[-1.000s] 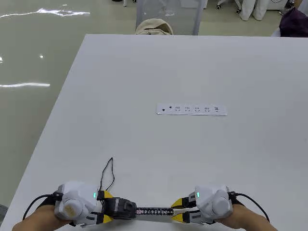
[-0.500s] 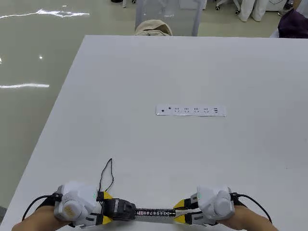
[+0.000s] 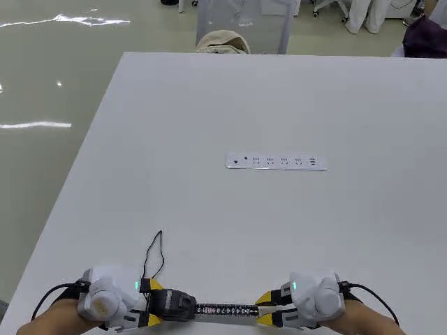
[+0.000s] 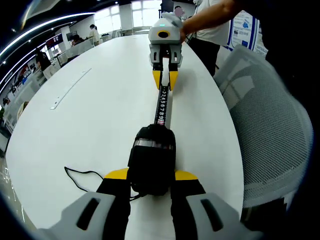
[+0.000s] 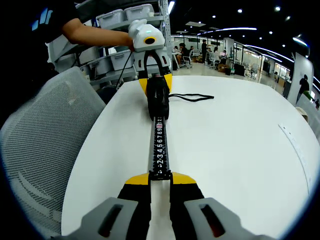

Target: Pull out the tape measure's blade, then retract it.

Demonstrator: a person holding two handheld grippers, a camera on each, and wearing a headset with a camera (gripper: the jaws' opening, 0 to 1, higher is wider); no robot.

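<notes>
A black tape measure case (image 3: 174,305) lies at the table's near edge, with my left gripper (image 3: 151,303) shut on it; it also sits between my jaws in the left gripper view (image 4: 151,159). Its numbered blade (image 3: 225,308) runs right to my right gripper (image 3: 265,308), which is shut on the blade's end hook (image 5: 160,174). In the right gripper view the blade (image 5: 159,142) stretches away to the case (image 5: 157,96). A black wrist cord (image 3: 155,252) trails from the case across the table.
A white power strip (image 3: 276,162) lies flat near the middle of the white table (image 3: 279,98). A mesh chair (image 4: 260,120) stands just off the near edge. The floor drops away along the table's left edge.
My right gripper has moved a little to the right, drawing more of the blade out of the case. The left gripper and case have stayed put.
</notes>
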